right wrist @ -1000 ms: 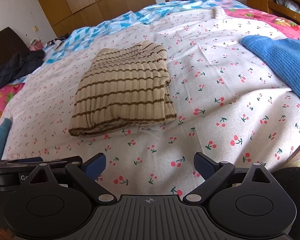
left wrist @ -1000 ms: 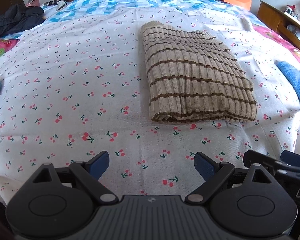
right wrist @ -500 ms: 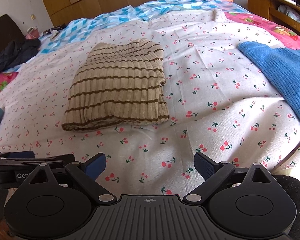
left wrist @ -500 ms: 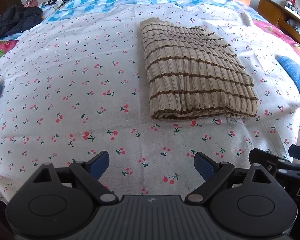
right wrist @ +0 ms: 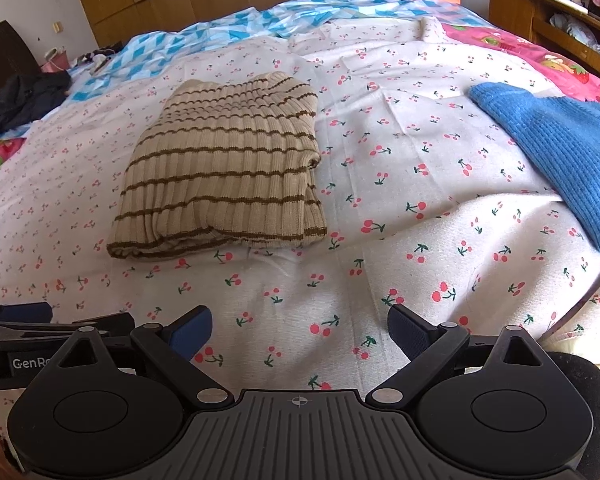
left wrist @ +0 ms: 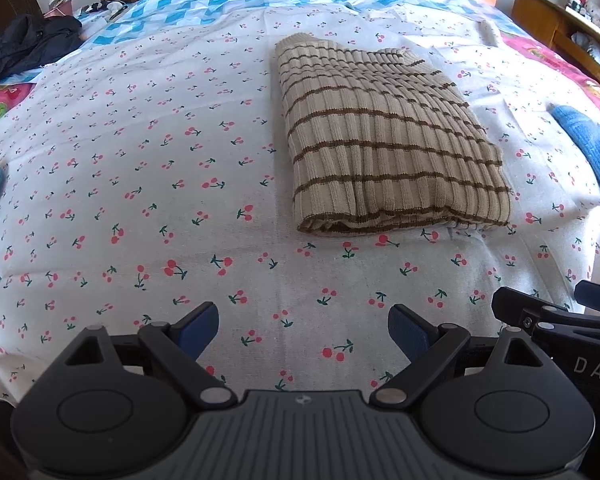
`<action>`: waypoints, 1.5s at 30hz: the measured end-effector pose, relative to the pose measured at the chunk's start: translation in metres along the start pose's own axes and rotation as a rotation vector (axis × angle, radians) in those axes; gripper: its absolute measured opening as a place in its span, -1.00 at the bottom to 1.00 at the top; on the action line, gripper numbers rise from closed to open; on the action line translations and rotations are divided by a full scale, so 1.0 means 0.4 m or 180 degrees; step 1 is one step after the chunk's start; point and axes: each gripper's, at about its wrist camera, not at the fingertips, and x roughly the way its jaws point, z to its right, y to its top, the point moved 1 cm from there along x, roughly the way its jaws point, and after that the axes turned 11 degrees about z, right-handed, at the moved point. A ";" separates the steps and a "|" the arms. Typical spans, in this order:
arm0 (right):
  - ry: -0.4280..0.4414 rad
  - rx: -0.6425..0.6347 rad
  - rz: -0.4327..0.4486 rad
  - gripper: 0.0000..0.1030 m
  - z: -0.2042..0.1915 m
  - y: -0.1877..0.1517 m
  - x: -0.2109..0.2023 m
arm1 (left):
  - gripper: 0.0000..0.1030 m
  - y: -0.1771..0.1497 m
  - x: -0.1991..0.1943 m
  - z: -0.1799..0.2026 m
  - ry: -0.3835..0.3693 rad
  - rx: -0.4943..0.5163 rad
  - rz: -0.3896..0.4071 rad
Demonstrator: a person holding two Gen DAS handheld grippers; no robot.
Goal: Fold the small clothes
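Both tools hang with jaws spread wide and nothing between them: the left gripper (left wrist: 302, 330) and the right gripper (right wrist: 300, 330) are low over the cherry-print sheet (left wrist: 140, 184). Ahead, at about one o'clock from the left and eleven from the right, the striped sweater (right wrist: 224, 176) lies folded into a neat block, looking finished. At two o'clock, well apart, a blue sweater (right wrist: 556, 140) lies spread out, likely next.

Black hand-held gripper (left wrist: 302, 330), blue finger pads (left wrist: 198, 326).
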 end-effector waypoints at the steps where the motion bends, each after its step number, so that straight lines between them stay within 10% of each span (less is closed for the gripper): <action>1: -0.0001 -0.0001 -0.0003 0.87 0.000 0.000 0.000 | 0.87 0.000 0.000 0.001 -0.0003 -0.0001 -0.0003; 45: -0.0178 -0.0236 -0.0098 0.86 -0.002 0.009 0.000 | 0.87 -0.001 -0.005 0.009 0.0006 -0.0001 -0.0034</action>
